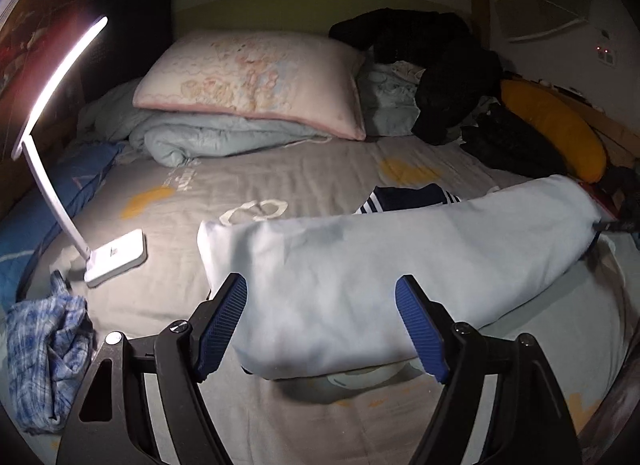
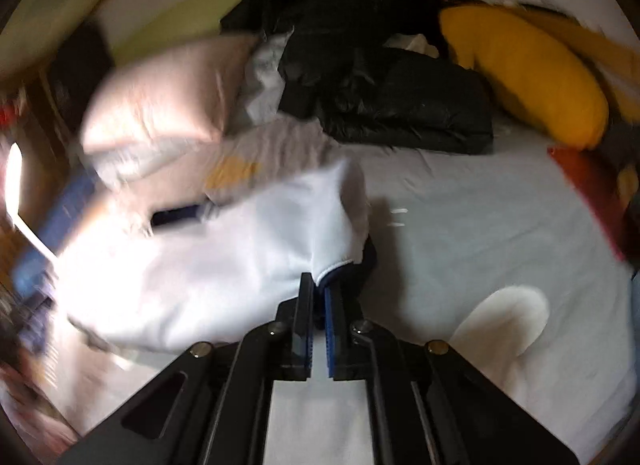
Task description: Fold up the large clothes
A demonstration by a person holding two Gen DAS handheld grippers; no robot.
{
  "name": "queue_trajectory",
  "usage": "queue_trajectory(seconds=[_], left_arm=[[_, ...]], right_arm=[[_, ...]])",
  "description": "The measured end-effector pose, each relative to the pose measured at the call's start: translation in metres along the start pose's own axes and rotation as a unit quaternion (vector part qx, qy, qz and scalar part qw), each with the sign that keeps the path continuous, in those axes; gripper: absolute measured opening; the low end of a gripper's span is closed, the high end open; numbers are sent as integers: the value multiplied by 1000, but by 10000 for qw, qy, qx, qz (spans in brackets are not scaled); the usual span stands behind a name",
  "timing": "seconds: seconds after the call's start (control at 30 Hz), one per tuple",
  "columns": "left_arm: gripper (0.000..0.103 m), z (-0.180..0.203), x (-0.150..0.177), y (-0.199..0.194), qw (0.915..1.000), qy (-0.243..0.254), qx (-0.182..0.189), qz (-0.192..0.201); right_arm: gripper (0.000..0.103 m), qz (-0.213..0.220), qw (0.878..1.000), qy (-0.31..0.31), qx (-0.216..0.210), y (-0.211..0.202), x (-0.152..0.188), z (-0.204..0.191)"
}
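A large white garment [image 1: 380, 265] with a navy striped collar [image 1: 412, 195] lies in a long fold across the grey bedsheet [image 1: 280, 181]. My left gripper [image 1: 322, 321] is open, its blue pads on either side of the garment's near edge, gripping nothing. My right gripper [image 2: 319, 289] is shut on the garment's navy-trimmed edge [image 2: 332, 269] and holds the white cloth [image 2: 224, 265] lifted above the bed. The right gripper's tip also shows at the garment's far right end in the left wrist view [image 1: 612, 225].
A lit white desk lamp [image 1: 116, 253] stands on the bed at left, a blue plaid cloth [image 1: 48, 353] beside it. A pink pillow [image 1: 256, 81] on a folded quilt, a black jacket [image 1: 440, 65] and a yellow cushion [image 1: 556, 129] lie at the head.
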State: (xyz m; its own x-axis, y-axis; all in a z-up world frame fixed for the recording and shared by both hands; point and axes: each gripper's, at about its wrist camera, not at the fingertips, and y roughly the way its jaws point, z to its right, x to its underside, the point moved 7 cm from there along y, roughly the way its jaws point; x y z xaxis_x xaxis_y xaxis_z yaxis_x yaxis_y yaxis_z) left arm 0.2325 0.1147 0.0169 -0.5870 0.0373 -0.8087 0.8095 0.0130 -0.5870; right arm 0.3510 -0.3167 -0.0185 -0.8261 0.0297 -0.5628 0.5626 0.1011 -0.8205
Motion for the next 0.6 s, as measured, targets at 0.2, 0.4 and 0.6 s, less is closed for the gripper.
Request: queue_trajectory(seconds=[0.2,0.4,0.6], left_arm=[[76,4,10,16,9994,78,52,-329],[76,5,10,23,9992,70,86,-391],[76,19,17,48,9961,29,313,-819]], right_arm=[[6,-744,9967,324,85,33,13,15],[24,563,9982,99,160,-29,-11,9],[38,753,9941,-384,-682,-34,-19,-37]])
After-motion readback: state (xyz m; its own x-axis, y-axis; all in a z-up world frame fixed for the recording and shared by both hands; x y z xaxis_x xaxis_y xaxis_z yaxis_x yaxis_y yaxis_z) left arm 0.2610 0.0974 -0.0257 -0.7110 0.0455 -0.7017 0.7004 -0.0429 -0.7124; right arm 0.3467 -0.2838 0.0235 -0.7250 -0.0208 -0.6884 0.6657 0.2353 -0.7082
